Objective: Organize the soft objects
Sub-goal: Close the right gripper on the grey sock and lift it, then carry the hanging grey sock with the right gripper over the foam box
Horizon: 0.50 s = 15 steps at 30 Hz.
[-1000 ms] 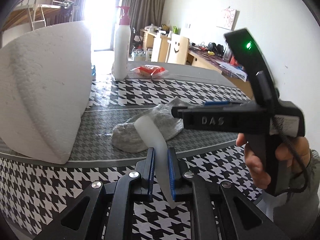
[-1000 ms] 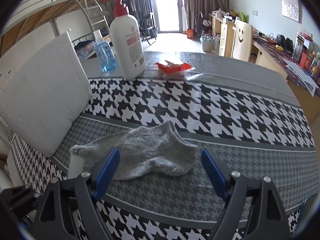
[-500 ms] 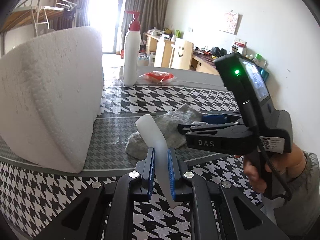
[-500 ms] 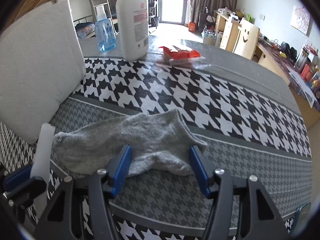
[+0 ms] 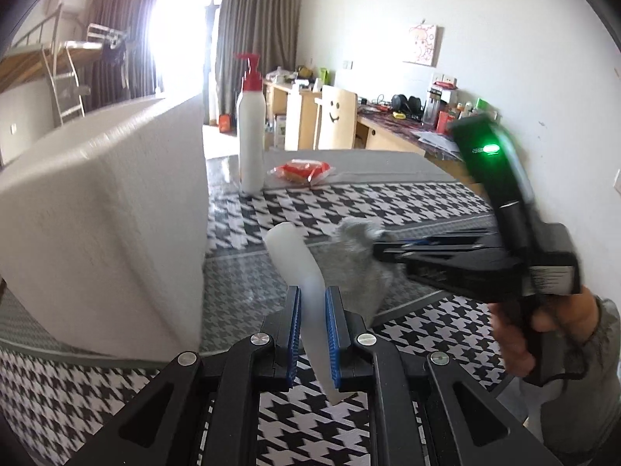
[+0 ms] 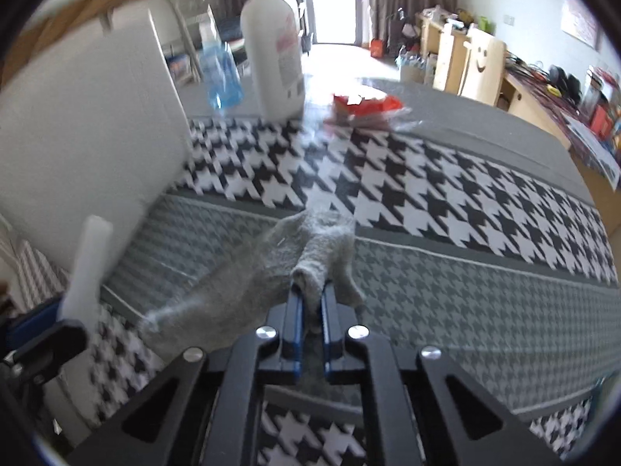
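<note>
Status at this moment, as I read it from both wrist views.

1. Left gripper [image 5: 312, 310]: my jaws are narrow and clamped on a white strip [image 5: 299, 260], which stands up out of the pads and leans slightly left. It looks like foam, though I cannot be sure of the material. The strip is off the table [image 5: 388, 202] and sits just beside the foam block [image 5: 101, 225].

2. Right gripper [image 6: 310, 303]: my jaws are pinched on a fold of the grey sock [image 6: 248, 283]. The pinched part is bunched up between the pads; the rest of the sock trails left over the grey band of the cloth. Motion blur hides whether that tail touches the table.

3. Progress: I judge both soft items secured, one per gripper, so the pick-up step is done. Placement is left. No bin or tray shows in either view, so I cannot tell where they should go.

4. Other items: the bottle [image 6: 275, 50], the blue bottle [image 6: 219, 73] and the red packet [image 6: 365, 110] stand at the far side, well apart from both grippers.
</note>
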Each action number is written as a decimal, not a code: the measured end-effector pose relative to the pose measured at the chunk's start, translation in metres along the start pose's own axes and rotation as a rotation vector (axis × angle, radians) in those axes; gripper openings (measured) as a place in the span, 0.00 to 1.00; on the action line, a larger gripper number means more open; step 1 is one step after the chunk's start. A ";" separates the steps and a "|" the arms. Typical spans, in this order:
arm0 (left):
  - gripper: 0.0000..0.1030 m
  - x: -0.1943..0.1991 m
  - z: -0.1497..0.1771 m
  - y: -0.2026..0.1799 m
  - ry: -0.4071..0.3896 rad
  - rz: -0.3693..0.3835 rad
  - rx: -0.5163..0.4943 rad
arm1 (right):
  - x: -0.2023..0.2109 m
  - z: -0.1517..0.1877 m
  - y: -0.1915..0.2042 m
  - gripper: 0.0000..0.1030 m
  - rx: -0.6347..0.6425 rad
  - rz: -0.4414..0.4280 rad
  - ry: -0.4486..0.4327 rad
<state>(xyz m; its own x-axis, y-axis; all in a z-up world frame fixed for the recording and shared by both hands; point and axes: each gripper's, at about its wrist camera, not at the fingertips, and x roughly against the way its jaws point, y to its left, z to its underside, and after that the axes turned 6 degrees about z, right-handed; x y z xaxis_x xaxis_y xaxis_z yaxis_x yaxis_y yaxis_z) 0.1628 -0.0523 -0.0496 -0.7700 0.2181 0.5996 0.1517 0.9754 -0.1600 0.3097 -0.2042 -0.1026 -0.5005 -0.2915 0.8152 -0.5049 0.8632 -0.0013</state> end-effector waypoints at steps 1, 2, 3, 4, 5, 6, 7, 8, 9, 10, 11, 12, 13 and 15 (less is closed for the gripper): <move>0.13 0.003 0.001 -0.001 -0.004 0.001 -0.007 | 0.008 0.002 -0.003 0.10 -0.027 0.002 -0.028; 0.13 0.005 0.002 -0.002 -0.009 0.003 -0.016 | 0.016 0.004 -0.007 0.10 -0.062 -0.013 -0.046; 0.13 0.005 0.002 -0.002 -0.014 0.005 -0.023 | 0.023 0.007 -0.011 0.10 -0.102 -0.031 -0.062; 0.13 0.006 0.002 -0.001 -0.018 0.006 -0.029 | 0.029 0.010 -0.014 0.10 -0.135 -0.042 -0.073; 0.13 0.007 0.001 -0.001 -0.022 0.006 -0.036 | 0.033 0.012 -0.015 0.10 -0.156 -0.045 -0.080; 0.13 0.009 0.001 -0.001 -0.026 0.008 -0.042 | 0.039 0.015 -0.016 0.10 -0.179 -0.048 -0.091; 0.13 0.009 0.000 0.000 -0.031 0.008 -0.045 | 0.044 0.017 -0.017 0.10 -0.199 -0.046 -0.106; 0.13 0.011 0.000 0.001 -0.041 0.005 -0.047 | 0.051 0.019 -0.017 0.10 -0.218 -0.041 -0.126; 0.13 0.014 0.000 0.002 -0.049 0.004 -0.050 | 0.058 0.021 -0.017 0.10 -0.237 -0.043 -0.145; 0.13 0.016 0.001 0.002 -0.053 0.005 -0.049 | 0.066 0.023 -0.019 0.10 -0.263 -0.062 -0.167; 0.13 0.018 0.001 0.003 -0.056 0.012 -0.049 | 0.071 0.024 -0.018 0.10 -0.275 -0.073 -0.179; 0.13 0.018 0.001 0.003 -0.056 0.021 -0.053 | 0.078 0.025 -0.017 0.10 -0.285 -0.077 -0.196; 0.13 0.019 0.000 0.004 -0.056 0.029 -0.055 | 0.083 0.025 -0.017 0.10 -0.293 -0.079 -0.207; 0.13 0.022 -0.001 0.005 -0.062 0.040 -0.053 | 0.091 0.026 -0.013 0.10 -0.308 -0.082 -0.222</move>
<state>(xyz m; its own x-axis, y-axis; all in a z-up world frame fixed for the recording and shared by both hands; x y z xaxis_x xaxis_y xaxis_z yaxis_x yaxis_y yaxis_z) 0.1473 -0.0426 -0.0365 -0.7995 0.2558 0.5434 0.2141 0.9667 -0.1400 0.2524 -0.2525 -0.0435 -0.6245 -0.4177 0.6600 -0.3319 0.9068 0.2599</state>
